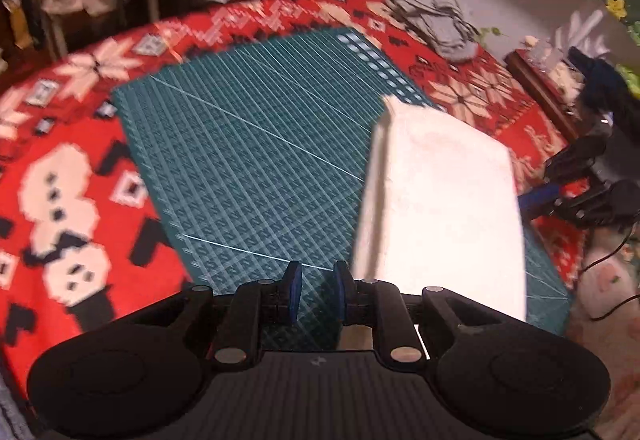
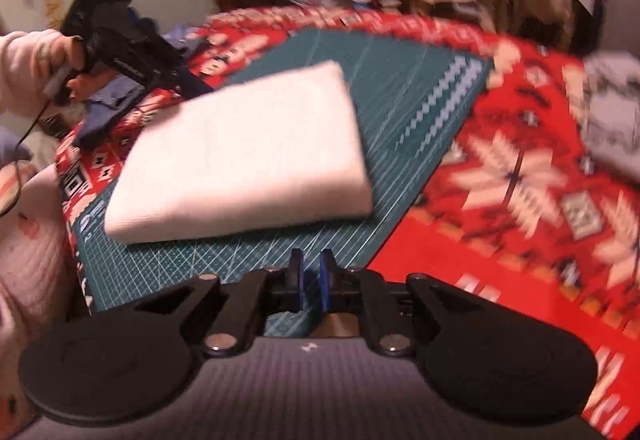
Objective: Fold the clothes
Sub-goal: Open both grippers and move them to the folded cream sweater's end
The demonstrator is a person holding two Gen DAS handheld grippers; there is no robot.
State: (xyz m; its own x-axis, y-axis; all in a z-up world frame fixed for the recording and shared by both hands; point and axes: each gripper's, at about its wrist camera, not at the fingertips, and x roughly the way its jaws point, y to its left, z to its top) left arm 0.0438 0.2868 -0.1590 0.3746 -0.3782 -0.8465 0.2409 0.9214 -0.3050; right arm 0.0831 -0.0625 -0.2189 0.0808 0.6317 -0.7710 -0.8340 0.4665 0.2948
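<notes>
A white cloth (image 1: 440,208) (image 2: 240,156), folded into a thick rectangle, lies on the green cutting mat (image 1: 248,160) (image 2: 400,80). My left gripper (image 1: 318,290) hovers over the mat just left of the cloth's near end, fingers a little apart and holding nothing. My right gripper (image 2: 311,284) is above the mat's near edge, in front of the cloth, its jaws almost together and empty. Each wrist view shows the other gripper beyond the cloth: the right gripper (image 1: 536,198) at the right, the left gripper (image 2: 196,82) at upper left, held by a hand in a pink sleeve.
A red patterned tablecloth (image 1: 80,160) (image 2: 500,160) covers the table around the mat. A grey garment (image 2: 612,108) lies at the far right and a blue garment (image 2: 108,108) by the left edge. Dry twigs (image 1: 440,24) and a wooden tray (image 1: 536,88) sit behind the mat.
</notes>
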